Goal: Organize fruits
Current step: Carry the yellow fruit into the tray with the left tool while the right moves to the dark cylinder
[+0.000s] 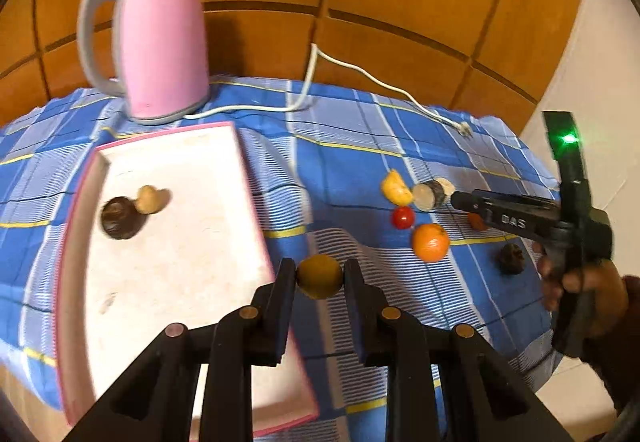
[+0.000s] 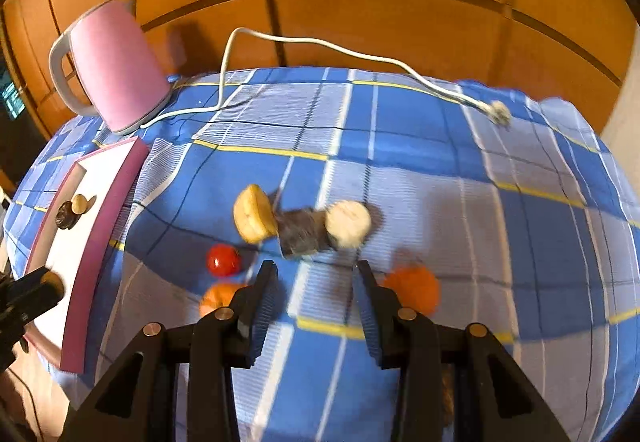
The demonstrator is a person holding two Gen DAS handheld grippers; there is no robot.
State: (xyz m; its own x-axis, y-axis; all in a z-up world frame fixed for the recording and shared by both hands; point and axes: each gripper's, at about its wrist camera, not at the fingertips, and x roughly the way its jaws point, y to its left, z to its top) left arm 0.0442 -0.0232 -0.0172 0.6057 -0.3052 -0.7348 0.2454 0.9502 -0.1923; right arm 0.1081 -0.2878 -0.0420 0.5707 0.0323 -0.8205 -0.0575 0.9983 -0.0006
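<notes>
Lime (image 1: 319, 276) sat pinched between the left gripper's (image 1: 319, 274) pads, carried just off the tray's (image 1: 256, 202) near right edge — not yet over it. Tray already held a dark fruit (image 1: 118, 218) and a tan one (image 1: 149, 199). Right gripper (image 2: 316, 274) hung parted and empty above the grey-and-white piece (image 2: 324, 228) in the loose cluster. Risk: round lime, narrow grip — a jolt could roll it out onto the cloth (image 1: 348, 170), or a release at the rim could bounce it off.
</notes>
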